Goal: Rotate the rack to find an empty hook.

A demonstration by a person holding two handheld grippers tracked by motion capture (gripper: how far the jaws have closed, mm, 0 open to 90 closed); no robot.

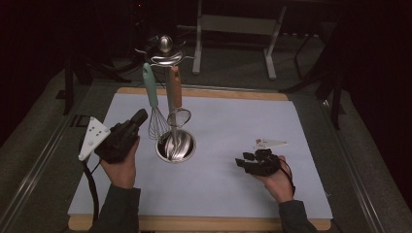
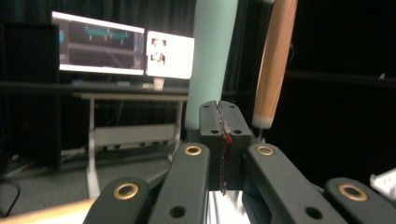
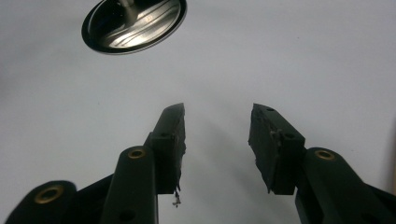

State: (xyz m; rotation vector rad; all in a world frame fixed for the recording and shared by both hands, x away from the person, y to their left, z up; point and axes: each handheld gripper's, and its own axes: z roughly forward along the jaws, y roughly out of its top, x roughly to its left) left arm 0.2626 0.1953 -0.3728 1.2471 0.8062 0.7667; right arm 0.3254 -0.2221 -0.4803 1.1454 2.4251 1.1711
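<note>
A steel utensil stand [image 1: 165, 44] rises from its round base [image 1: 176, 145] at the middle of the mat. From its top hang a whisk with a mint-green handle [image 1: 150, 85] and a small strainer with a wooden handle [image 1: 175, 86]. My left gripper [image 1: 141, 116] is raised just left of the whisk's wires, shut with nothing in it. In the left gripper view the closed jaw tips [image 2: 220, 112] point at the mint handle [image 2: 212, 56], with the wooden handle [image 2: 275, 60] to its right. My right gripper [image 1: 241, 160] hovers low over the mat, open and empty [image 3: 217, 116], with the base [image 3: 134, 23] ahead of it.
A pale blue-grey mat [image 1: 233, 126] covers a wooden board [image 1: 204, 224]. Behind the table stands a light metal frame [image 1: 235, 29]. Lit monitors [image 2: 121, 49] on a desk show in the left gripper view.
</note>
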